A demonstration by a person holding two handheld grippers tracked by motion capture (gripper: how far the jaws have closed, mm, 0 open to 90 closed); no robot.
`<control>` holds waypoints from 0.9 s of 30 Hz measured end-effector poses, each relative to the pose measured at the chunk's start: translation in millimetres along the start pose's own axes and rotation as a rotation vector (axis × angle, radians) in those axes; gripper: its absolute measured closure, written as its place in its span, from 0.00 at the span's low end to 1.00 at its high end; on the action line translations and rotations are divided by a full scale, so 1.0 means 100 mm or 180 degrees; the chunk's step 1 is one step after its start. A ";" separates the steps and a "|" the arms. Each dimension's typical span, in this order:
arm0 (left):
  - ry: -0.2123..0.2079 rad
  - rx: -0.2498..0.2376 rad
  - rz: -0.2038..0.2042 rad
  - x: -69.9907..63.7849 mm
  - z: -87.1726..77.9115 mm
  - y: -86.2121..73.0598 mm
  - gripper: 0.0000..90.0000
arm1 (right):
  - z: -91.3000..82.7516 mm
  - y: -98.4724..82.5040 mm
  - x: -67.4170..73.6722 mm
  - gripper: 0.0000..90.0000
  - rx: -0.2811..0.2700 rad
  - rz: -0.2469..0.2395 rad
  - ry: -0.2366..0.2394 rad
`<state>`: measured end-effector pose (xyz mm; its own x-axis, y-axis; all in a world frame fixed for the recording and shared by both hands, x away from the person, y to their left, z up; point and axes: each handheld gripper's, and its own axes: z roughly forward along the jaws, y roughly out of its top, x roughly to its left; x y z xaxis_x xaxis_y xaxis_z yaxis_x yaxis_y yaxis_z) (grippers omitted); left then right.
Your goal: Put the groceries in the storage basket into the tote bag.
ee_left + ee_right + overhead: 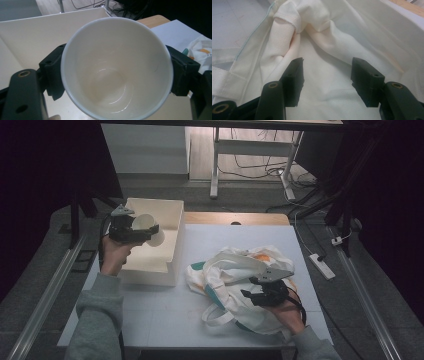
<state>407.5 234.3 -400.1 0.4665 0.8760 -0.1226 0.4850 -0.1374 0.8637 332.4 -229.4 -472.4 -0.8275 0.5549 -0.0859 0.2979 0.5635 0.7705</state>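
White paper, smooth and empty inside: that is the cup (116, 67) clamped between the black jaws of the left gripper (135, 231), one pad pressing on each side of its wall just below the rim. From the high view the person holds it tipped on its side, mouth turned toward the hand, above the cream plastic bin (172, 247) that sits at the left of the desk (165, 315). The cup hangs in the air over the bin's open top and touches neither its floor nor its walls, as far as I can see.

Across the desk, the right gripper (256, 291) rests low on the crumpled canvas tote bag (235, 270), a cream bag with teal trim and an orange print. In the right gripper view its jaws stand apart with only flat cloth (325, 75) beneath and between them; they pinch nothing, and a folded strap (284, 37) lies just ahead of them.

My reading is that the work is about halfway: the cup is picked up and in hand, but the bag still lies slumped with no mouth held open. What seems left is for the right gripper to catch an edge or strap and lift it, and then for the cup to travel over and go in.
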 end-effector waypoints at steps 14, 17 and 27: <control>-0.0280 -0.0277 0.0014 -0.13 -0.15 0.07 0.21 | -0.02 0.00 -0.01 0.49 -0.0024 -0.0017 -0.0029; -0.0318 -0.0334 0.0058 -0.19 -0.18 0.09 0.21 | -0.02 0.00 0.00 0.49 -0.0030 -0.0013 -0.0034; -0.0601 -0.0472 -0.0037 -0.25 -0.23 0.11 0.21 | -0.02 0.00 -0.01 0.49 -0.0033 -0.0014 -0.0039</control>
<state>384.1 221.4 -375.8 0.5982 0.7733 -0.2102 0.3837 -0.0461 0.9223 332.1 -231.2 -470.9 -0.8228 0.5600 -0.0969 0.2893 0.5596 0.7767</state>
